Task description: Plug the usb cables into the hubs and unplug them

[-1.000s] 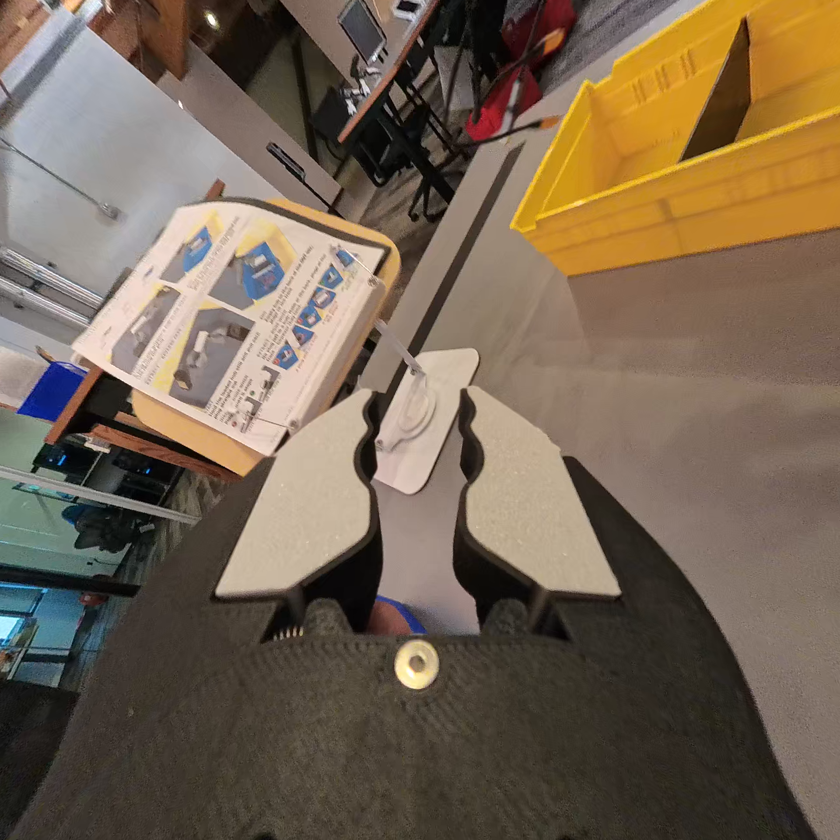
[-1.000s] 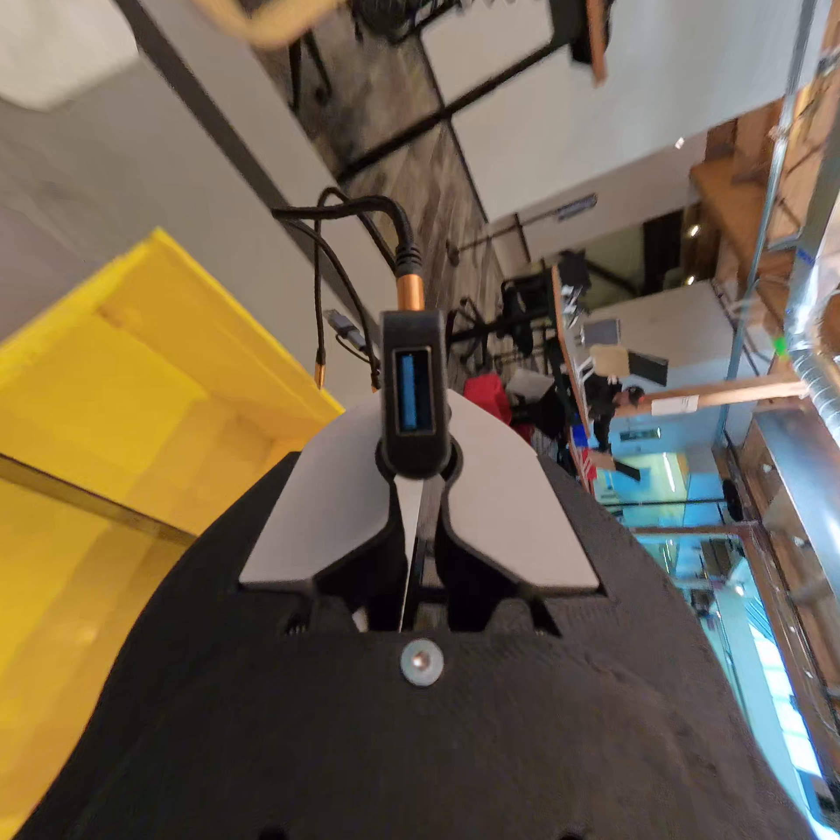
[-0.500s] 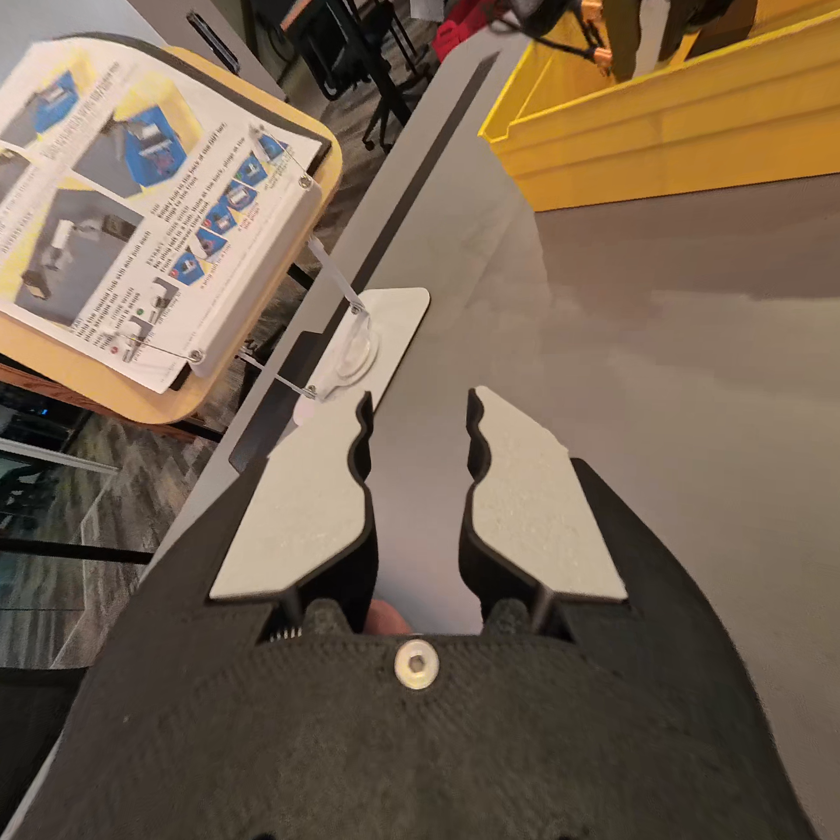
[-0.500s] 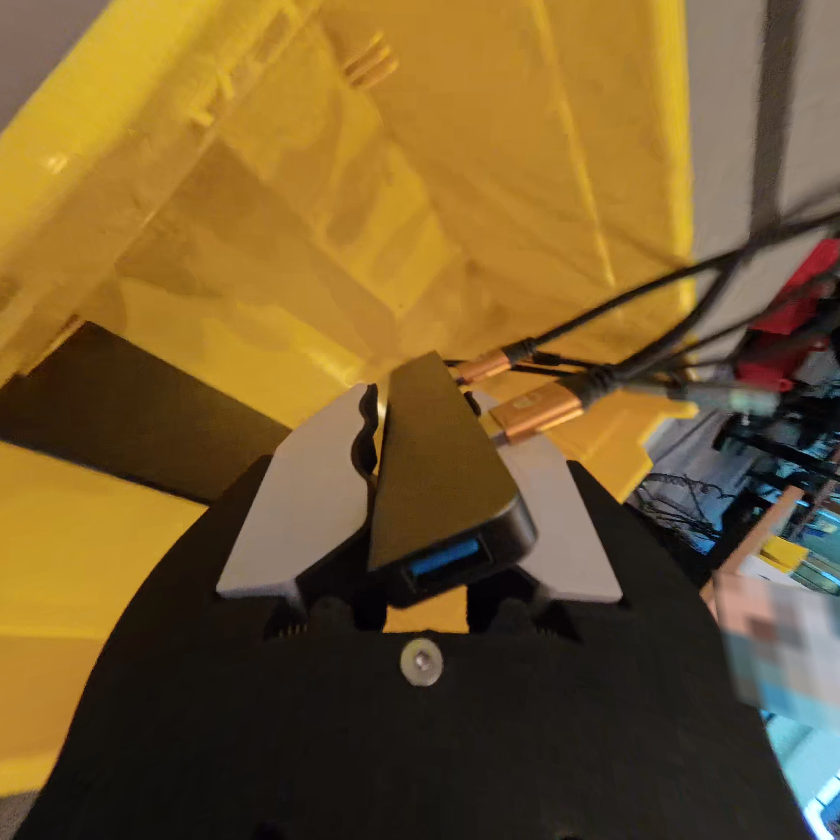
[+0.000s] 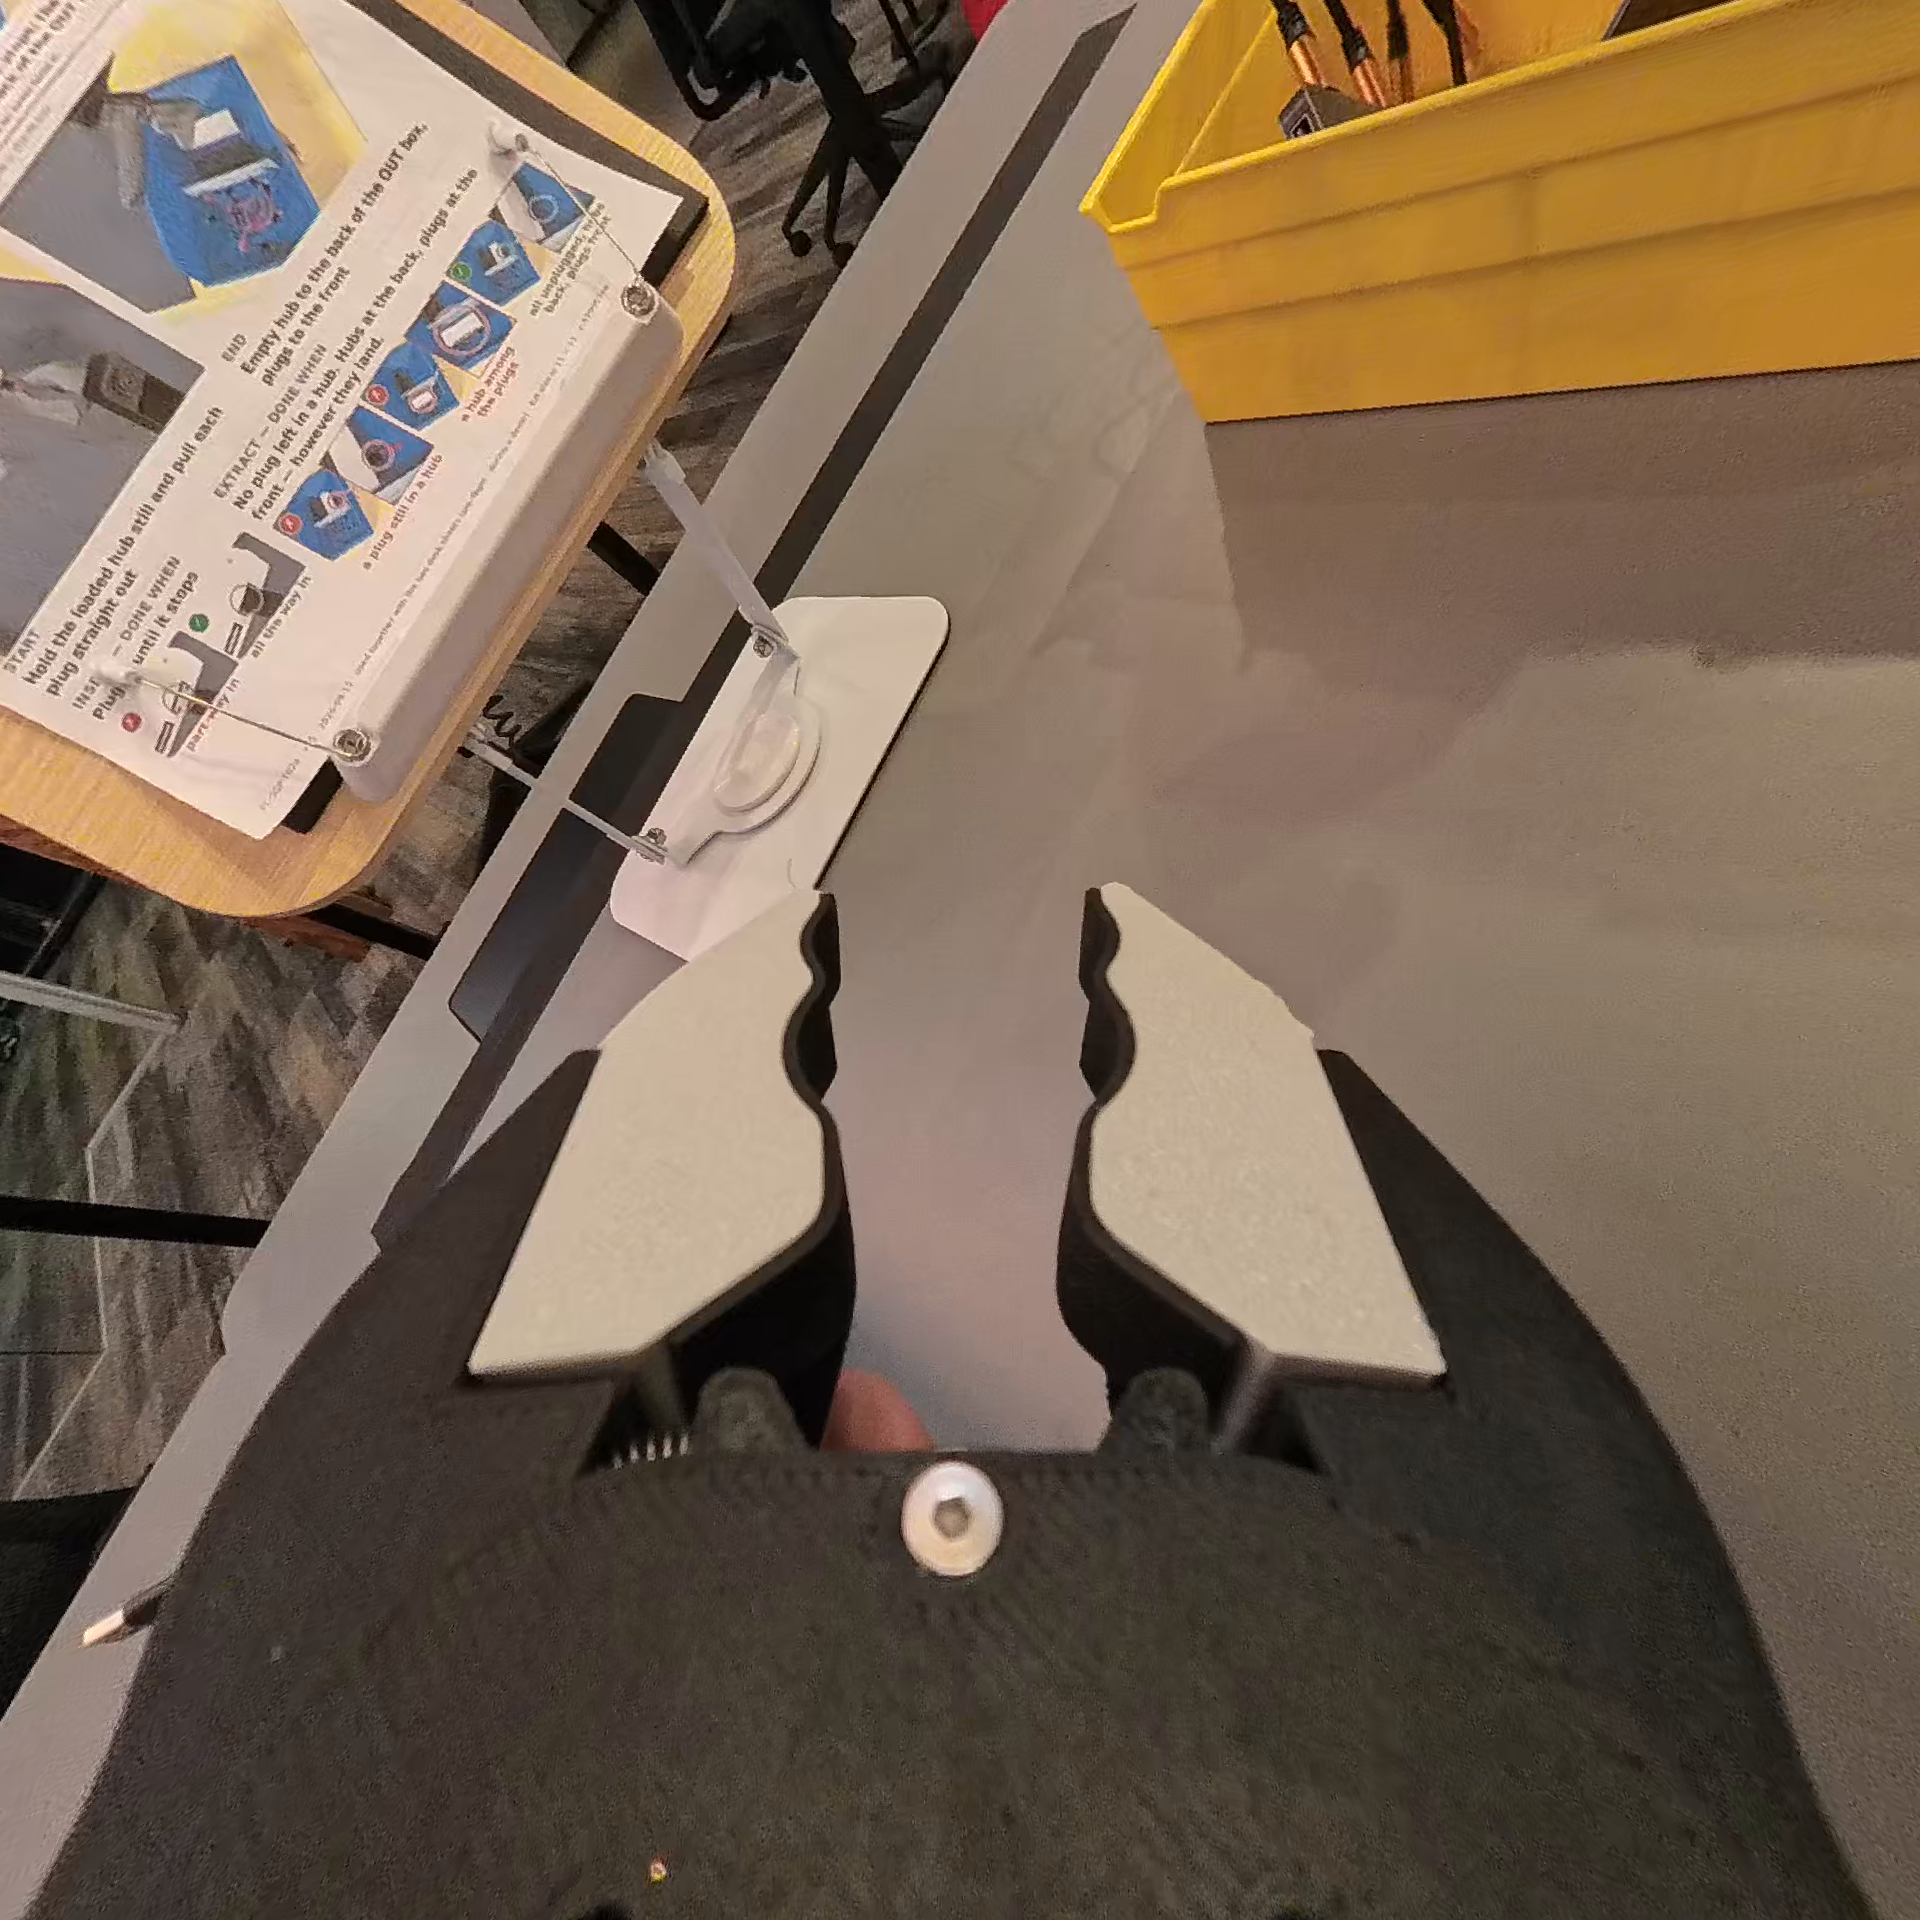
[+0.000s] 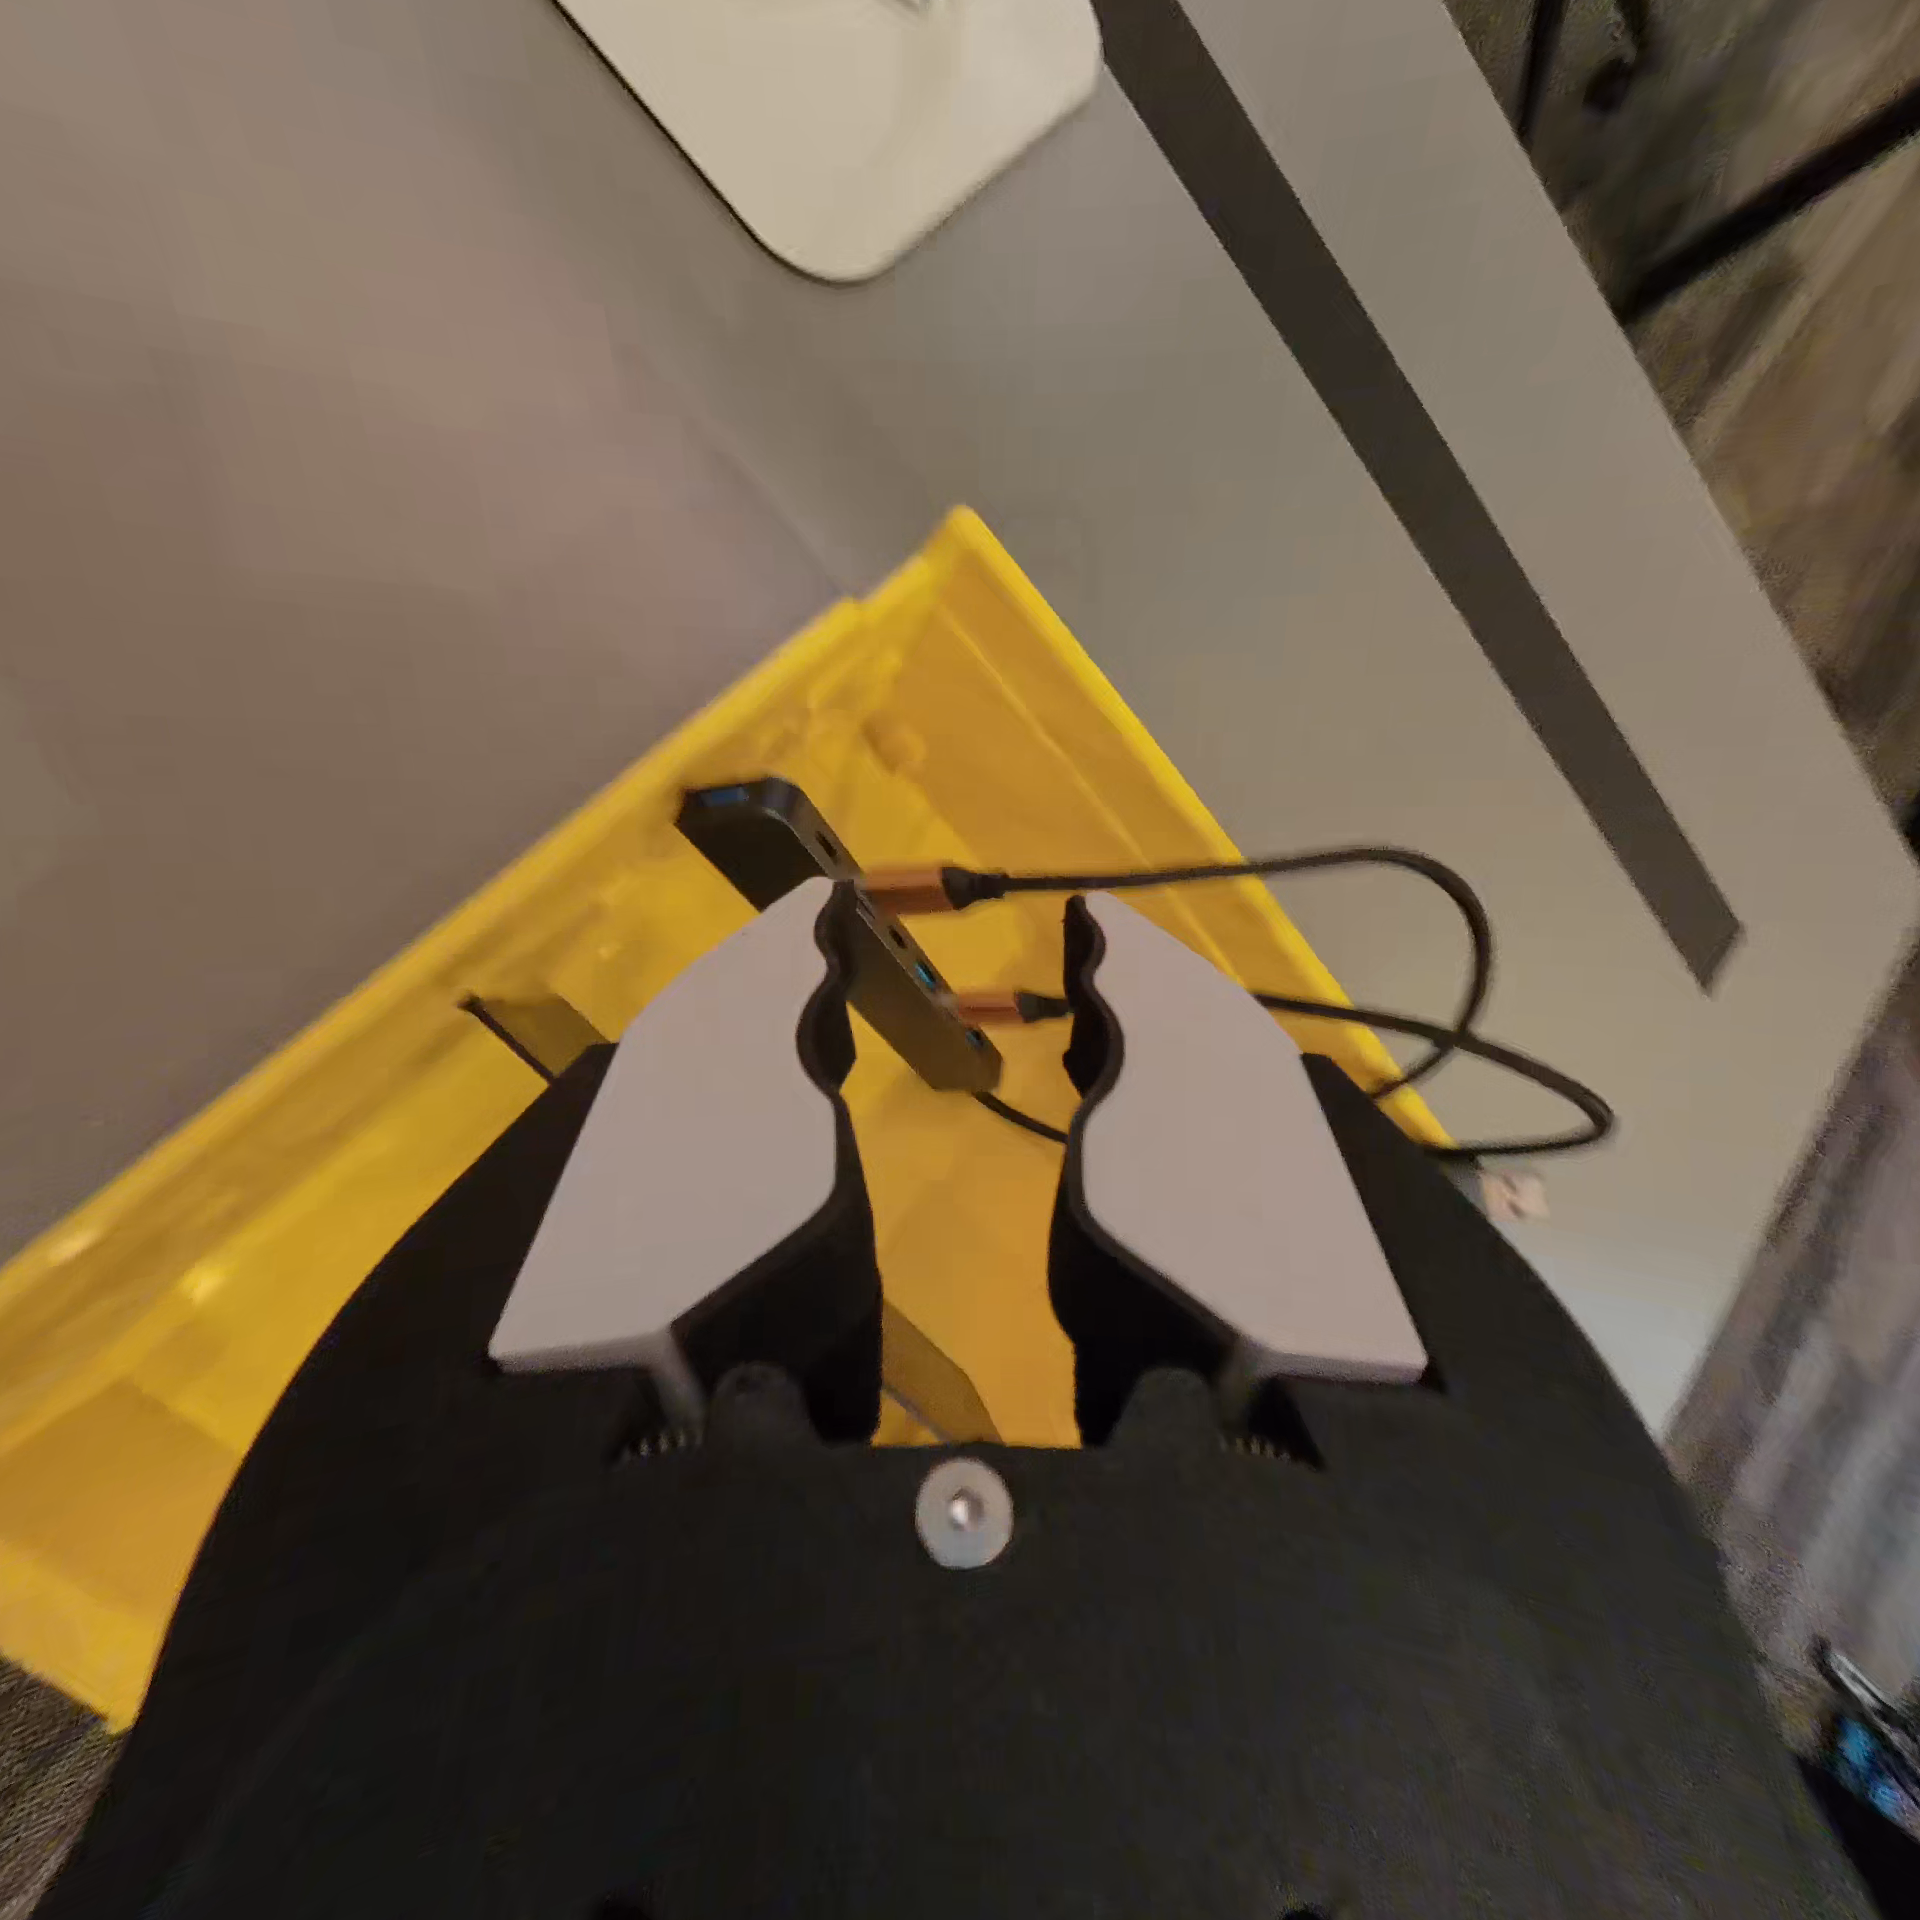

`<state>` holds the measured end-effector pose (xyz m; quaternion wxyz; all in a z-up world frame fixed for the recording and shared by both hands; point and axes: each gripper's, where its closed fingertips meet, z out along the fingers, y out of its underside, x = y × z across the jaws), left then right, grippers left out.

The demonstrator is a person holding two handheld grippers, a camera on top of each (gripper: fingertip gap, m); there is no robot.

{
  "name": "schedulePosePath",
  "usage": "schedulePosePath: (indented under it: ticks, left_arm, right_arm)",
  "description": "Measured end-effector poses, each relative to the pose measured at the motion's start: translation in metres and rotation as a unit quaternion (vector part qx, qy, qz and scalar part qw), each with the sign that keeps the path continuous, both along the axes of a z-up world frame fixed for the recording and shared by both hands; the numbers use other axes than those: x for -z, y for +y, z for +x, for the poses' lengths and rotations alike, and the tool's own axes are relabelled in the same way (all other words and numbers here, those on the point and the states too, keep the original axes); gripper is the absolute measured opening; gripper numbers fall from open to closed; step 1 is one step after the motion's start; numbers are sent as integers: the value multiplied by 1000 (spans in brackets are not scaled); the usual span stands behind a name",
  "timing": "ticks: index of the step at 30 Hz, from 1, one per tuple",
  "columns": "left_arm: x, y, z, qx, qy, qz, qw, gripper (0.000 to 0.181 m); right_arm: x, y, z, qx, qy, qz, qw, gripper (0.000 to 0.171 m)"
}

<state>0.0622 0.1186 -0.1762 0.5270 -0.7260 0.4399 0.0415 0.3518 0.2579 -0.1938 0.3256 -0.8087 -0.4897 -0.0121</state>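
Observation:
In the right wrist view a black USB hub [image 6: 774,847] lies tilted inside the yellow bin [image 6: 1039,675]. Two black cables [image 6: 1460,914] are plugged into its side by copper-coloured plugs [image 6: 906,891]. My right gripper [image 6: 951,914] is open just above the hub, whose near part shows between the fingertips; the jaws do not close on it. My left gripper [image 5: 956,914] is open and empty over the grey table [image 5: 1455,831]. In the left wrist view the bin [image 5: 1507,239] stands far right, with copper plugs [image 5: 1351,52] sticking up in it.
A white stand base [image 5: 862,675] sits by the table's left edge and holds an instruction sheet [image 5: 312,364] over a wooden side table [image 5: 104,821]. A black strip [image 5: 935,312] runs along that edge. A dark divider [image 6: 520,1023] crosses the bin. One cable loops over the bin's rim. Some 35 cm of space lies between my two pairs of fingers.
My right gripper opened and let go of the hub, which now lies in the yellow bin. My left gripper tilted down toward the table and its jaws stand wider.

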Motion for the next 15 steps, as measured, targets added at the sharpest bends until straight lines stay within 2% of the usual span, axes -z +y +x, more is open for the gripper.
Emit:
schedulePosePath:
  ticks: [1, 5, 7, 11, 12, 13, 15]
  left_arm:
    - [0, 0, 1, 1, 2, 1, 1000, 44]
    - [2, -1, 3, 0, 12, 2, 1000, 44]
    - [3, -2, 2, -1, 13, 1, 1000, 44]
    - [4, 0, -1, -5, 8, -3, 1000, 44]
    - [4, 1, -2, -5, 7, -4, 1000, 44]
    - [5, 1, -2, -5, 7, -5, 1000, 44]
    - [7, 2, -3, -5, 9, -7, 1000, 44]
  right_arm:
    - [4, -1, -7, -7, 9, -21, 1000, 41]
    - [50, -3, 6, 70, -45, -164, 983, 65]
    - [59, 1, -5, 63, -15, -177, 982, 55]
    - [62, 8, -11, 43, 29, -174, 983, 47]
    - [63, 6, -6, 34, 14, -178, 983, 30]
    - [61, 6, -2, 25, -5, -171, 985, 20]
    - [58, 4, 9, 11, -59, -164, 985, 12]
